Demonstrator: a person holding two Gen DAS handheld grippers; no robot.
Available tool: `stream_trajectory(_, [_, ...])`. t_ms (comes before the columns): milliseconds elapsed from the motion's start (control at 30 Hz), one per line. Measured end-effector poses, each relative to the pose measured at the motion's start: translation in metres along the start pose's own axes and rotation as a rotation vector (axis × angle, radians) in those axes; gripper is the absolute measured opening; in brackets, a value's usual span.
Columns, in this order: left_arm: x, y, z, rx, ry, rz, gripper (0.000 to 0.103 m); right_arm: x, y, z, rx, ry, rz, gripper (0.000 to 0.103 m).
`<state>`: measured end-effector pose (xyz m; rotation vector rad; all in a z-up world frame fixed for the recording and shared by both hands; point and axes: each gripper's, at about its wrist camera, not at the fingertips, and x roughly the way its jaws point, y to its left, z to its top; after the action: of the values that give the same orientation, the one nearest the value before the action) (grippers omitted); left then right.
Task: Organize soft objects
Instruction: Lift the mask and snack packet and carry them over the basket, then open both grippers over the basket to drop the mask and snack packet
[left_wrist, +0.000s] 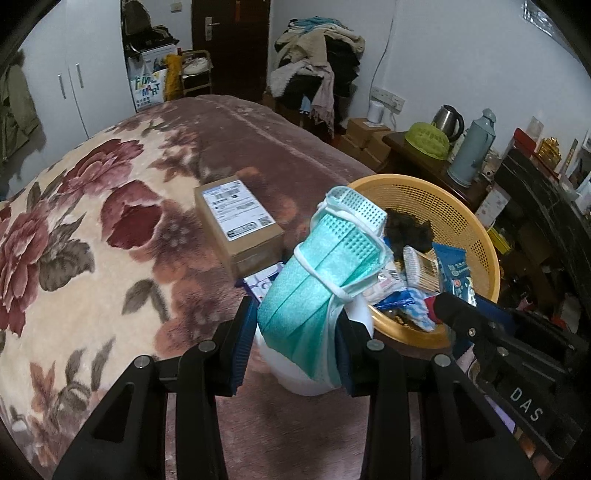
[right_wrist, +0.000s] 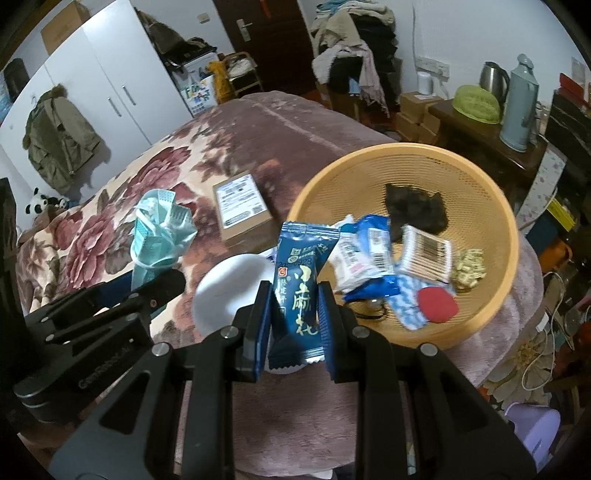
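My left gripper (left_wrist: 295, 317) is shut on a bundle of green face masks (left_wrist: 325, 258), held up over the bed; the same masks (right_wrist: 159, 229) stand at the left in the right wrist view. My right gripper (right_wrist: 294, 295) is shut on a dark blue snack packet (right_wrist: 295, 291), which stands upright between the pads. Under both grippers sits a white bowl (right_wrist: 225, 295), partly hidden by the masks (left_wrist: 314, 384). An orange mesh basket (right_wrist: 406, 166) lies to the right, also seen in the left wrist view (left_wrist: 454, 214).
The basket holds a cotton swab pack (right_wrist: 424, 254), a dark furry item (right_wrist: 413, 210), several blue and white packets and a red disc (right_wrist: 436, 301). A cardboard box (right_wrist: 243, 206) lies on the floral blanket (left_wrist: 92, 221). A side table with a kettle (left_wrist: 447, 120) stands at the far right.
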<state>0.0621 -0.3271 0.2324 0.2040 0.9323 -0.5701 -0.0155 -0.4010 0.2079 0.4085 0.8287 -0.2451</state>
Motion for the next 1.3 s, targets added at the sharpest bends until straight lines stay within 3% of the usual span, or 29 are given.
stream_trajectory(867, [0.038, -0.063, 0.018, 0.086, 0.057, -0.065, 0.040, -0.004, -0.054, 0.013, 0.071, -0.017, -0.081, 0.025])
stream_trajectory(1300, [0.069, -0.087, 0.031, 0.077, 0.117, -0.130, 0.040, 0.000, -0.088, 0.029, 0.131, -0.025, -0.131, 0.025])
